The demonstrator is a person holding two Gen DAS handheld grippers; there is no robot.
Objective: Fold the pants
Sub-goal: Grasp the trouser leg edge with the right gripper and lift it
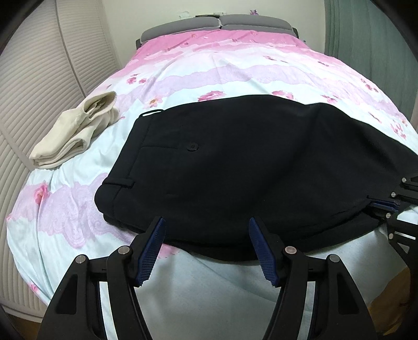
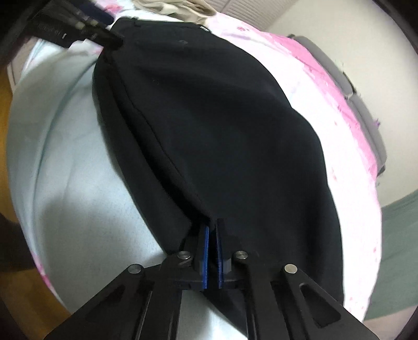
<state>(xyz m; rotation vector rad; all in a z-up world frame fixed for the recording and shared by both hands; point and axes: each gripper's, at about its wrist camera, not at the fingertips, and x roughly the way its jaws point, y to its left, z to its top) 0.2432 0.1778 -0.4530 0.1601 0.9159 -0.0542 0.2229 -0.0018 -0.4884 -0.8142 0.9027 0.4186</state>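
Observation:
Black pants lie folded lengthwise on the flowered bed sheet, waistband to the left, a button on the back pocket. My left gripper stands open at the pants' near edge, its blue pads on either side of the hem of the fabric without pressing it. At the far right of the left wrist view my right gripper is shut on the pants' near edge. In the right wrist view the right gripper pinches the black fabric between its blue pads. The left gripper shows at the top left there.
A folded beige garment lies on the bed's left side, also at the top of the right wrist view. Grey headboard cushions are at the far end. Slatted doors stand left, a green curtain right.

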